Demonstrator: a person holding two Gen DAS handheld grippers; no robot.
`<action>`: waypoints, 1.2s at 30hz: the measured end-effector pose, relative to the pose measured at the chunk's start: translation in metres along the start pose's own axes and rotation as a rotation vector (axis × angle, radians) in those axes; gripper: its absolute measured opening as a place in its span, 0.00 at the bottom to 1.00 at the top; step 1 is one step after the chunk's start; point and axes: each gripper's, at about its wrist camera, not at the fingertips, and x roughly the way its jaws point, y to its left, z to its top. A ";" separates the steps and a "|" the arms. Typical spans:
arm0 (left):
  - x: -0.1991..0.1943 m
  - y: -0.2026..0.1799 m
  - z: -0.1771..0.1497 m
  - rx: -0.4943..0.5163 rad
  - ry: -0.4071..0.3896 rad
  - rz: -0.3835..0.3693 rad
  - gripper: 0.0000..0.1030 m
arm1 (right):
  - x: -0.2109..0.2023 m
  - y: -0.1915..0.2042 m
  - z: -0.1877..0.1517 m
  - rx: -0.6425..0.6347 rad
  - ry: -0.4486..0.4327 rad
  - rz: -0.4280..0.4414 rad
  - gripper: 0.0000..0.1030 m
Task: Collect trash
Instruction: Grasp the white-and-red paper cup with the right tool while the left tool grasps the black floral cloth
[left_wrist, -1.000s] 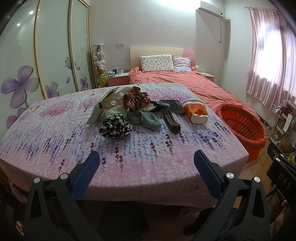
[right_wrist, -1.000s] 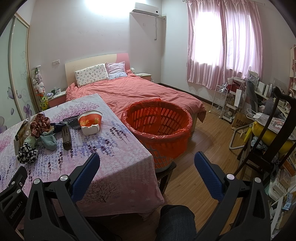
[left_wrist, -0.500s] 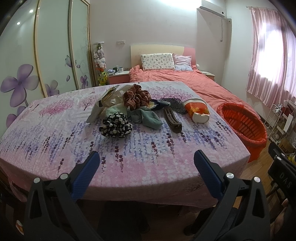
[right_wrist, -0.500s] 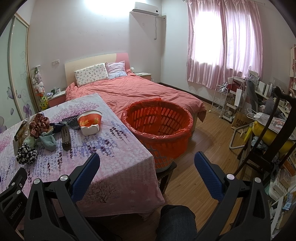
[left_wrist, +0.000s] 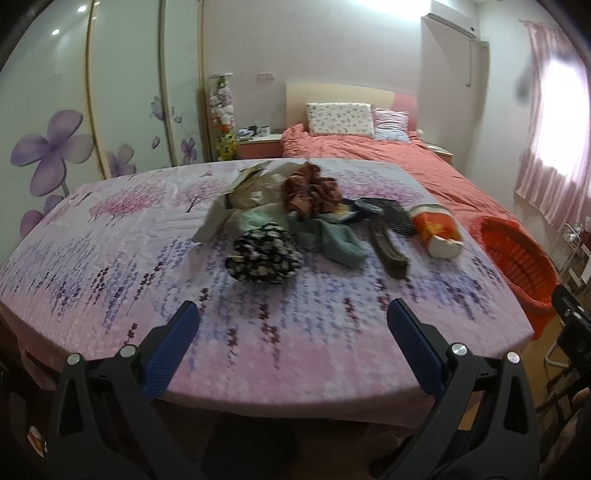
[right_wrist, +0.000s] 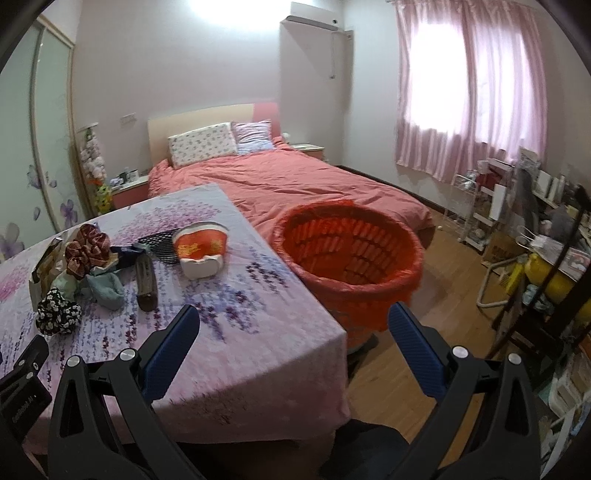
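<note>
L gripper (left_wrist: 291, 325) has eased in over the table's near edge vs 1 s ago, R gripper (right_wrist: 293, 325) barely shifted, both wide open & empty; trash pile incl. noodle cup (left_wrist: 437, 230) untouched mid-table, orange basket (right_wrist: 347, 258) beside it – collecting not started

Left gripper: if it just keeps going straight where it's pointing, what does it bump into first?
Probably the black floral fabric bundle. The left gripper, jaws wide open and empty, hovers above the near edge of the table, with only bare cloth before the pile. Depth is unclear, so it might pass over it.
</note>
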 end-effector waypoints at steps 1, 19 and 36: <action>0.005 0.005 0.002 -0.010 0.006 0.008 0.96 | 0.004 0.006 0.002 -0.012 -0.003 0.015 0.98; 0.080 0.050 0.034 -0.103 0.055 0.012 0.96 | 0.101 0.047 0.036 -0.006 0.126 0.191 0.97; 0.134 0.034 0.037 -0.099 0.178 -0.031 0.78 | 0.160 0.072 0.044 -0.056 0.282 0.168 0.93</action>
